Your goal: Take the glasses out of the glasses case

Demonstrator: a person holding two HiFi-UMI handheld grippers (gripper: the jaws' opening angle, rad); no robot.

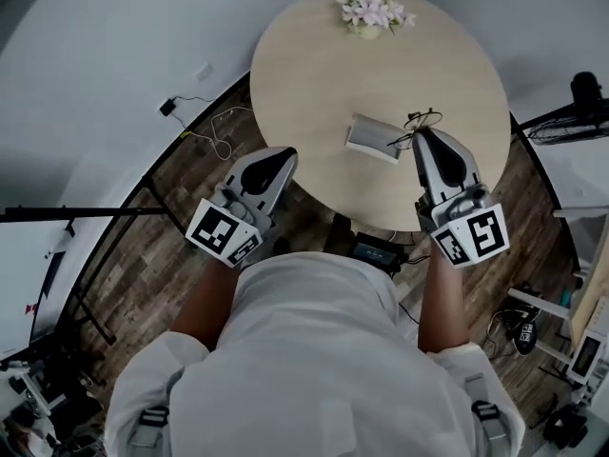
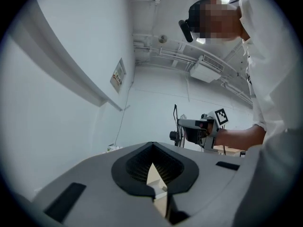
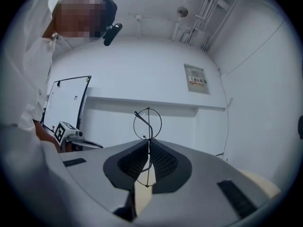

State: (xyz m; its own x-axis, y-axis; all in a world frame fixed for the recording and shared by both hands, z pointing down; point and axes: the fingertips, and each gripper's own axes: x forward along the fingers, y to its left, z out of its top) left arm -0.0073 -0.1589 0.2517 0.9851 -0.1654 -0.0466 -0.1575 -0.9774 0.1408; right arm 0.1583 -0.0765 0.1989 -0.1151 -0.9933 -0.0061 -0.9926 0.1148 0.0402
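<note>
the glasses are a thin dark wire frame with round clear lenses. they stand upright and edge-on in the middle of the right gripper view, one lens ring rising above the closed jaws of the right gripper, which pinch the frame. in the head view they sit right of centre, out of the glasses case. the case, a pale grey oblong, lies flat on the round wooden table, just left of the glasses.
</note>
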